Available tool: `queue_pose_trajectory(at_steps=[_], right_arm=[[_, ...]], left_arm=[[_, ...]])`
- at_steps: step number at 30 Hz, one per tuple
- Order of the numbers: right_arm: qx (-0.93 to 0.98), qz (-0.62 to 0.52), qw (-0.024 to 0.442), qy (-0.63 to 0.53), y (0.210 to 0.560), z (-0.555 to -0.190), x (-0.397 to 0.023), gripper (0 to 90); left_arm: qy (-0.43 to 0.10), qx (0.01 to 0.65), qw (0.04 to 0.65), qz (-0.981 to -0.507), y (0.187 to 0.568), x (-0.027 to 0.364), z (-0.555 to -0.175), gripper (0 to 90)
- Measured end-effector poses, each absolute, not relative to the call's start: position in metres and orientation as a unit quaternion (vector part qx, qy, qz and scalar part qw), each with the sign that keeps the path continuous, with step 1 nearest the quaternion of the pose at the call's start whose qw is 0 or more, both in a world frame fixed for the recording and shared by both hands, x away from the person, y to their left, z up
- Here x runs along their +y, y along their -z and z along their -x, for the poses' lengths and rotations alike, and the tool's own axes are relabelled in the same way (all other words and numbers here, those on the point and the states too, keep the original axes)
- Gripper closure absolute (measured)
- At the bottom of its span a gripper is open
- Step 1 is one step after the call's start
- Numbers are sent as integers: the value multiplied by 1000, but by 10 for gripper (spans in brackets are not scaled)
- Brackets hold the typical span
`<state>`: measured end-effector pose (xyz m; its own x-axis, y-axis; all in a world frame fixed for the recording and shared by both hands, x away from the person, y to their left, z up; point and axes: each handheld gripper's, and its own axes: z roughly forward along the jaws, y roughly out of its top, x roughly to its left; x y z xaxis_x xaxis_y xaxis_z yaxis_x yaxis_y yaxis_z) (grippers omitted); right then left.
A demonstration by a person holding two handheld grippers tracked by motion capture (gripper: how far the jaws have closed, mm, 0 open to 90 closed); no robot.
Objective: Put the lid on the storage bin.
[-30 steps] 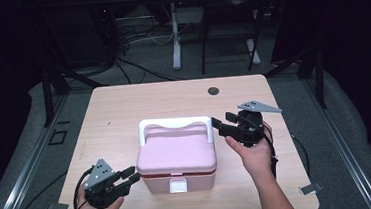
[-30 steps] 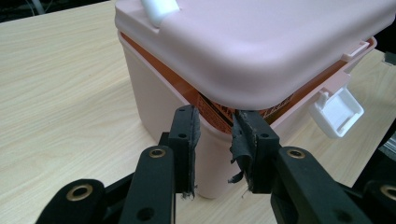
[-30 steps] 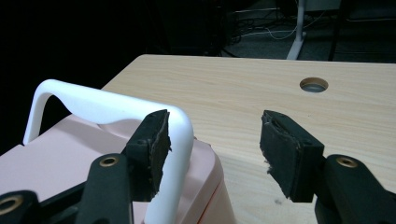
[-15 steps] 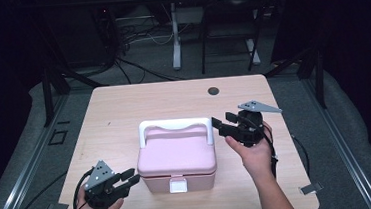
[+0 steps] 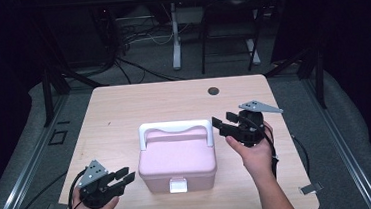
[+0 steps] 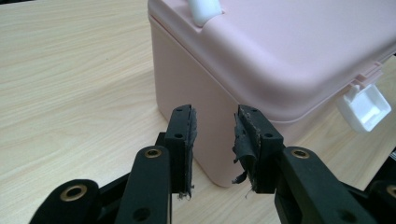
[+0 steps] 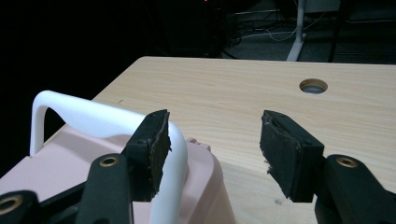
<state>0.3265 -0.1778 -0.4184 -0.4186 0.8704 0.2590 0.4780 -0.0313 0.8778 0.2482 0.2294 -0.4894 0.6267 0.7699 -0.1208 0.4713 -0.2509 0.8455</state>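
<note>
A pink lidded box [image 5: 177, 161] with a white carry handle [image 5: 174, 127] and a white front latch [image 5: 178, 186] stands on the wooden table [image 5: 123, 109]. My left gripper [image 5: 127, 175] hovers at the box's front left corner. In the left gripper view the gripper [image 6: 215, 116] points at the box's wall [image 6: 187, 84]; its jaws have just been opening, with nothing between them. The latch [image 6: 366, 108] hangs at the right. My right gripper [image 5: 222, 120] sits at the handle's right end, open wide. In the right gripper view [image 7: 212, 123] the handle [image 7: 93, 114] curves down just behind the left-hand jaw.
A round cable hole [image 5: 213, 90] sits in the table's far side, also ahead of the right gripper [image 7: 313, 86]. Bare wood lies left, right and behind the box. Beyond the table's edges are a dark floor with cables and a desk's legs.
The left gripper's jaws stand a little wider apart than before. Both hands and the box have kept their places.
</note>
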Motion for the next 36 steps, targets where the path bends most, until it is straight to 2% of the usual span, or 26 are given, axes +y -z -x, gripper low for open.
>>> queue_pose_trajectory(at_steps=[19, 36], right_arm=[[670, -501, 193, -513, 419, -326, -178, 419], [668, -504, 194, -512, 421, -327, -179, 420]], left_arm=[[-169, 427, 464, -758, 495, 241, -256, 620], [-172, 433, 470, -750, 495, 231, -282, 617]])
